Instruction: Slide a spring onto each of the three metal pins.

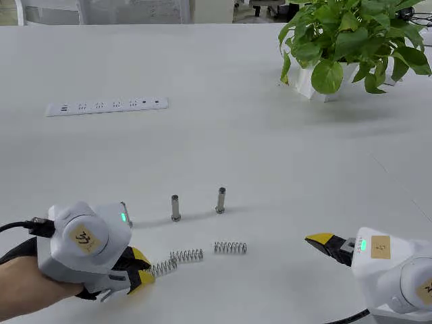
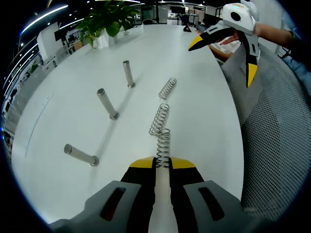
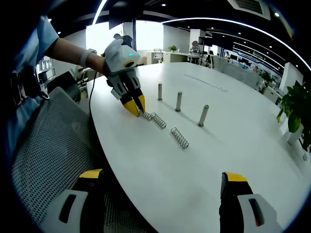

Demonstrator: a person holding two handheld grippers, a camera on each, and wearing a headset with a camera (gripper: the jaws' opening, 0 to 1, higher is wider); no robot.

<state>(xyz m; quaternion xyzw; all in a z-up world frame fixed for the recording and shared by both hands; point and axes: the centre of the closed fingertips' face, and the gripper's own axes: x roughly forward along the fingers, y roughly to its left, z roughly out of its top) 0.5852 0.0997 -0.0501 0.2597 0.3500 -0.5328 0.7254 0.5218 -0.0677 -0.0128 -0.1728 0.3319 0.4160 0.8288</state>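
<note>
Jaws of the left gripper [image 2: 164,164] are pinched shut on one end of a spring [image 2: 164,143], which lies on the table and runs straight out ahead of the yellow tips. Jaws of the right gripper [image 3: 163,175] stand wide apart with nothing between them. This gripper is held at the near edge of the table, well apart from the springs and pins, with its tips pointing towards the left gripper. A large white table [image 1: 236,135] takes up most of the head view. At its far right sits a leafy green plant [image 1: 351,34] in a white pot [image 1: 307,82]. A white power strip [image 1: 106,105] lies flat at the far left. Nearer the front, three metal pins [image 3: 179,101] stand upright in a row, all bare. In the head view the leftmost pin is partly hidden behind the left gripper. All three springs lie on their sides just in front of the pins. The held spring's far end meets a second spring [image 2: 159,119], though I cannot tell whether the two merely touch or overlap. A third spring [image 2: 167,88] lies a little farther along, apart from both and nearest the rightmost pin.
</note>
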